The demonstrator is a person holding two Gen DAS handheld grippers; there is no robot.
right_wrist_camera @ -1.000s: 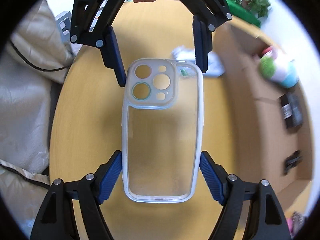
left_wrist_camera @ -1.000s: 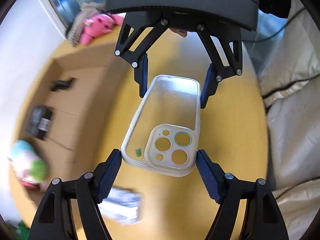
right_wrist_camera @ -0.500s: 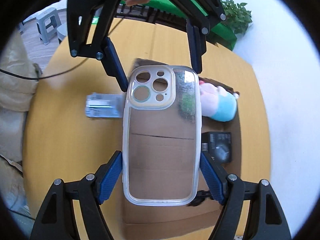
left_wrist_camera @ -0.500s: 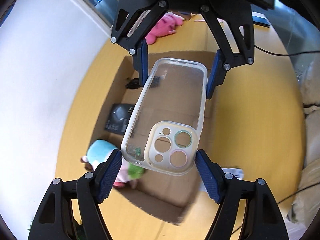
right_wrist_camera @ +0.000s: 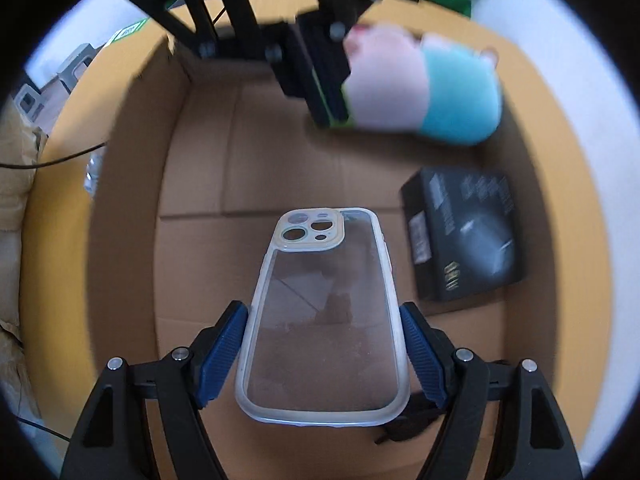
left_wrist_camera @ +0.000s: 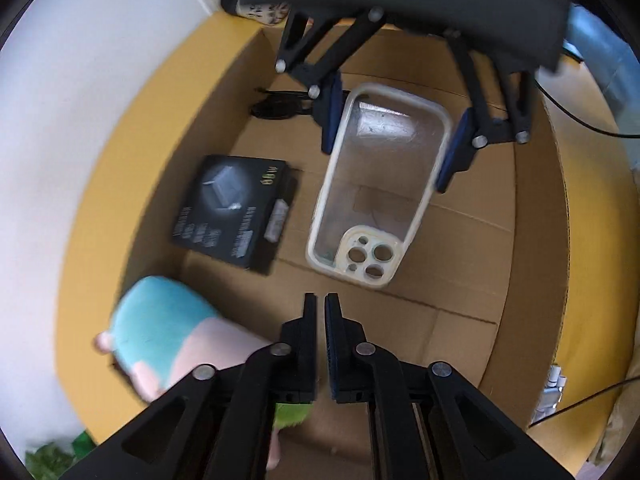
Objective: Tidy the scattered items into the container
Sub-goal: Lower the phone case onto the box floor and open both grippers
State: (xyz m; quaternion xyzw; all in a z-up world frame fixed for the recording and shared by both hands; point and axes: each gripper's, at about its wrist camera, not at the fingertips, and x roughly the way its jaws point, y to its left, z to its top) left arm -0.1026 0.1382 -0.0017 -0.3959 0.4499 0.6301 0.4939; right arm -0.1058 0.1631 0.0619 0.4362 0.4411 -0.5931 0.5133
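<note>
Your right gripper [right_wrist_camera: 323, 354] is clamped on the clear phone case [right_wrist_camera: 326, 322]: both blue pads [right_wrist_camera: 222, 350] press the case's long edges near its plain end, and the camera-cutout end points away from you. In the left wrist view the same case [left_wrist_camera: 378, 184] hangs inside the cardboard box [left_wrist_camera: 532, 216], held by the right gripper [left_wrist_camera: 390, 136] at its far end, cutout end nearest the left gripper. Whether the case touches the box floor, can't tell; it looks tilted, cutout end lower.

Your left gripper [left_wrist_camera: 324, 314] is clenched on nothing, fingers almost touching with only a thin slit between them. It sits just short of the case's cutout end, apart from it.

Relative to the case, inside the box:
- Black product box [left_wrist_camera: 232, 210] lies flat just beside it, on the white-wall side. Right wrist view shows it [right_wrist_camera: 464, 232] to the right of the case, not touching.
- Plush toy [left_wrist_camera: 160, 340], teal and pink, is near the box corner past the cutout end, same side as the black product box. In the right wrist view the plush toy [right_wrist_camera: 424, 88] is partly hidden by the left gripper [right_wrist_camera: 316, 76].
- A small black object [left_wrist_camera: 276, 106] lies past the case's plain end; too blurred to identify.

The box sits on a yellow table [left_wrist_camera: 96, 184].
</note>
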